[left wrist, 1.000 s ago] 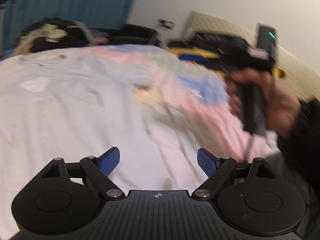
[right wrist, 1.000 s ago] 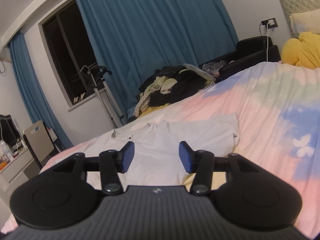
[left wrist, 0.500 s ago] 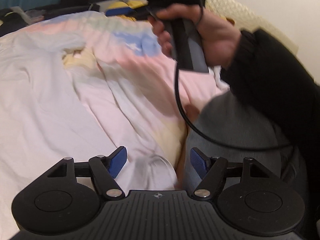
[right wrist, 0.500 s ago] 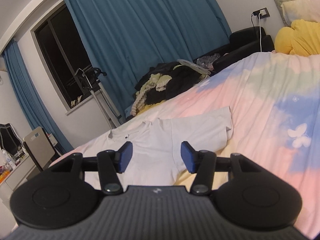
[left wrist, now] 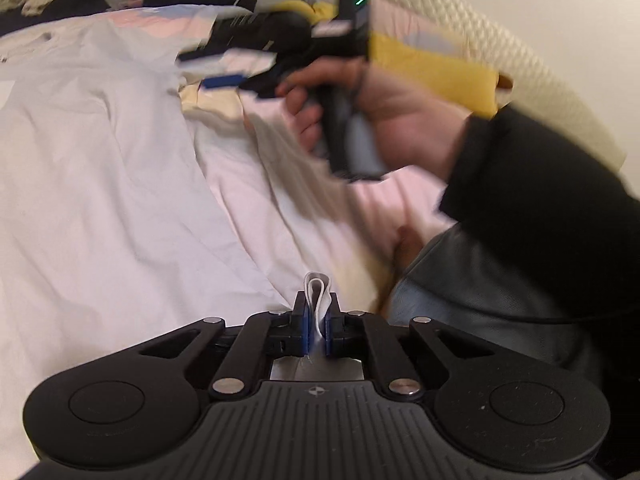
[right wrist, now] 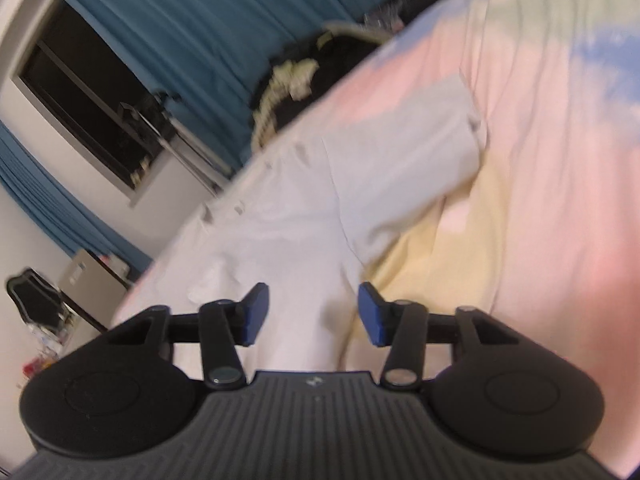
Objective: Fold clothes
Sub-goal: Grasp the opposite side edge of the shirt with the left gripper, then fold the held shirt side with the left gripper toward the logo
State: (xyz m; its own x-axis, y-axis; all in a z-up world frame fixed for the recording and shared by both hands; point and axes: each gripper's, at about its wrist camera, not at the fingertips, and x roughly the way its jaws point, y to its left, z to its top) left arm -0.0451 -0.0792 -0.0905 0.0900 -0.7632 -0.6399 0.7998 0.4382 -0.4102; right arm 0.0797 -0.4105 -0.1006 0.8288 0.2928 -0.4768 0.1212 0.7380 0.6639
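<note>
White cotton, doubled over on itself, sits pinched between the blue pads of the left gripper [left wrist: 317, 318], whose jaws are clamped together on what looks like a hem corner of the white shirt [left wrist: 100, 168]. Every place here is told from that shirt. It lies spread flat over the pastel bedspread [right wrist: 552, 168], wrinkled but not visibly folded, its collar at the end farthest from the left gripper and one short sleeve [right wrist: 424, 140] reaching out along the side where the right gripper works. The right gripper [right wrist: 310, 314] hangs just above the shirt's body near its sleeve-side edge, jaws standing well apart with nothing between them; in the left wrist view it is blurred, carried by the person's hand [left wrist: 384, 116] above that same edge. To do this step well, I judge, the free gripper should take a matching hold on the shirt's edge, biting through both layers of cloth and not the bedspread beneath, so the two holds can lift evenly and keep the fabric taut as it is carried over. The left grip looks shallow, so a slow, level pull suits it. Beyond the collar end, off the bed, a heap of dark clothes [right wrist: 296, 84] lies before teal curtains [right wrist: 208, 20].
</note>
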